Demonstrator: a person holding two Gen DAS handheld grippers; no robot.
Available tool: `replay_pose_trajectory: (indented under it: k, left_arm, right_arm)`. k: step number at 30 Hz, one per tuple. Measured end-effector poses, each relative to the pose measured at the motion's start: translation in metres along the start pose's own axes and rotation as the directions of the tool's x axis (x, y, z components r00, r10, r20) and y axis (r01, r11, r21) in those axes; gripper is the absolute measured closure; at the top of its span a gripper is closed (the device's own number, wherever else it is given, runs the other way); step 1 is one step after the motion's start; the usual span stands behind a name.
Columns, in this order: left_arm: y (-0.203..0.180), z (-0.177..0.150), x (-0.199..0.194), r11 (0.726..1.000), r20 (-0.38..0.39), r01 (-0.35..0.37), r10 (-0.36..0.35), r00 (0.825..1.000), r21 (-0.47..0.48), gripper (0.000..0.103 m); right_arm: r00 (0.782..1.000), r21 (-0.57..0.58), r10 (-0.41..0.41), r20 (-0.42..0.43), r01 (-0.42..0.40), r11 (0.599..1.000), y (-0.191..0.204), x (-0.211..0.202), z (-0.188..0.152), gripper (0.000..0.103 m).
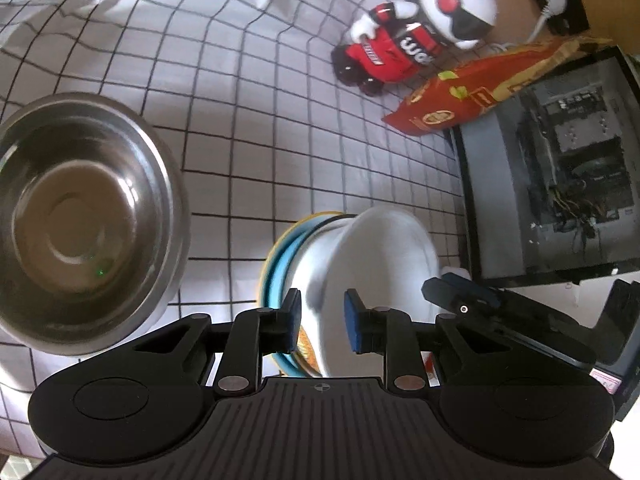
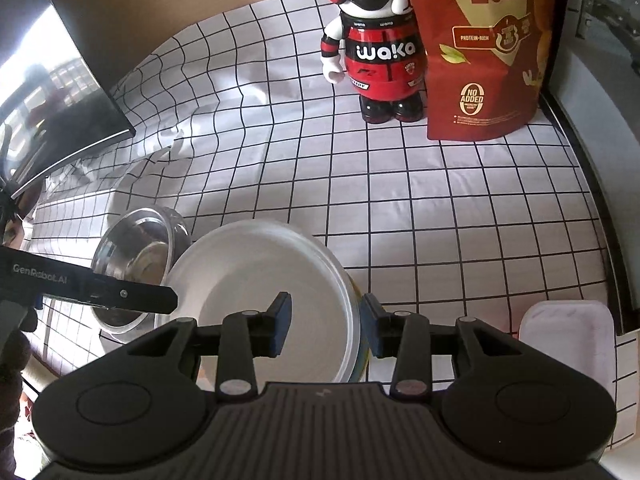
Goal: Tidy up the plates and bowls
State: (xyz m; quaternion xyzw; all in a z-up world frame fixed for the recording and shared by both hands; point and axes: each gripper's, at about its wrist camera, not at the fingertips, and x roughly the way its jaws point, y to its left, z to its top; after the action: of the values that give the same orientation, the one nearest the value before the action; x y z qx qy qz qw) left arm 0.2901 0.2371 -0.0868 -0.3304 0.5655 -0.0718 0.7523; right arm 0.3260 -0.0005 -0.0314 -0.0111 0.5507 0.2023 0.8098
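Left wrist view: the left gripper [image 1: 322,320] hangs over the white bowl [image 1: 384,256], which sits on a blue-rimmed plate [image 1: 280,276]; its jaws are narrow, and I cannot tell whether they pinch the rim. A steel bowl [image 1: 84,216] stands apart to the left on the checked table [image 1: 248,128].

Right wrist view: the right gripper [image 2: 325,322] has its jaws clenched across the white bowl's [image 2: 260,272] right rim. The steel bowl [image 2: 136,256] is just left. A toy figure [image 2: 376,52] and snack bag [image 2: 488,48] stand far.

A white cloth with a black grid [image 2: 400,200] is covering the surface, rumpling at the far left, while daylight is glaring off a dark monitor [image 2: 60,92].
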Motion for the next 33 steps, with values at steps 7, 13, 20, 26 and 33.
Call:
replay_pose_trajectory:
  k: [7,13,20,26,33]
  left_arm:
    - [0.011,-0.008,0.009,1.0,-0.007,-0.012,0.012,1.0,0.006,0.08]
    - [0.035,-0.01,-0.047,0.992,0.139,0.128,-0.129,0.982,0.014,0.079]
    - [0.103,-0.031,-0.113,0.975,0.408,-0.185,0.22,0.886,-0.124,0.079]
    - [0.146,-0.051,-0.095,0.946,0.341,-0.214,0.289,0.894,-0.242,0.079]
    - [0.173,-0.055,-0.077,0.915,0.33,-0.193,0.315,0.89,-0.353,0.065]
  right_arm:
    - [1.0,-0.034,-0.025,0.004,0.025,0.999,0.007,0.002,0.001,0.064]
    - [0.984,-0.176,-0.05,0.168,0.08,0.981,0.041,-0.026,0.018,0.063]
    - [0.996,-0.263,0.086,0.027,-0.076,0.962,0.111,0.027,0.047,0.062]
    - [0.994,-0.323,0.039,-0.105,-0.071,0.944,0.168,0.092,0.058,0.062]
    - [0.983,-0.346,-0.062,-0.171,-0.001,0.938,0.192,0.147,0.066,0.062]
